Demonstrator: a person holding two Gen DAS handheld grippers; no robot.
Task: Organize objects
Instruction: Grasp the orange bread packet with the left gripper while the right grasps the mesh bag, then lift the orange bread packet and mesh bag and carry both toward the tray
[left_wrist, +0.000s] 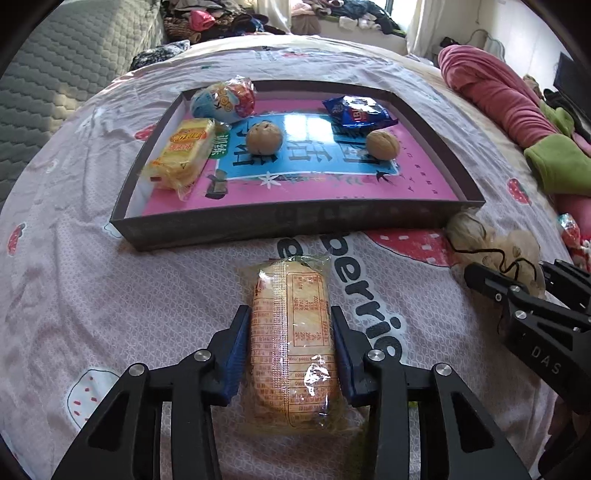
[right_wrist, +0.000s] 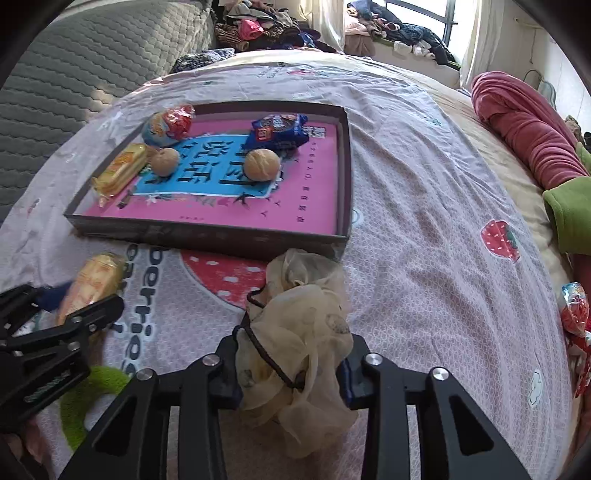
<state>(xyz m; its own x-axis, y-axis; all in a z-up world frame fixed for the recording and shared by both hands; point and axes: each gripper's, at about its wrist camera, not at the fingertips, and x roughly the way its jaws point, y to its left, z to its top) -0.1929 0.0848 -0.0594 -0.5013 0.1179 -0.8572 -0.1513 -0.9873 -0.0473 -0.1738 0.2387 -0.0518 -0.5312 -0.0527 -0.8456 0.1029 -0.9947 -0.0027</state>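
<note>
On the bed sheet (left_wrist: 110, 295) before my one tray (left_wrist: 280, 221), which holds two walnuts (left_wrist: 265, 138), my left gripper (left_wrist: 291, 347) is nearly closed, clamping a cracker packet (left_wrist: 291, 332), while my right gripper (right_wrist: 291, 365) seems to squeeze one gauzy scrunchie (right_wrist: 295, 332).

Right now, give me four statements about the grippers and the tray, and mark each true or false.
1. The left gripper is closed on a wrapped cracker pack. True.
2. The right gripper holds a walnut. False: it grips a cream hair scrunchie.
3. Two walnuts lie in the tray. True.
4. The blue snack packet lies on the bedsheet outside the tray. False: it is inside, at the far side.
</note>
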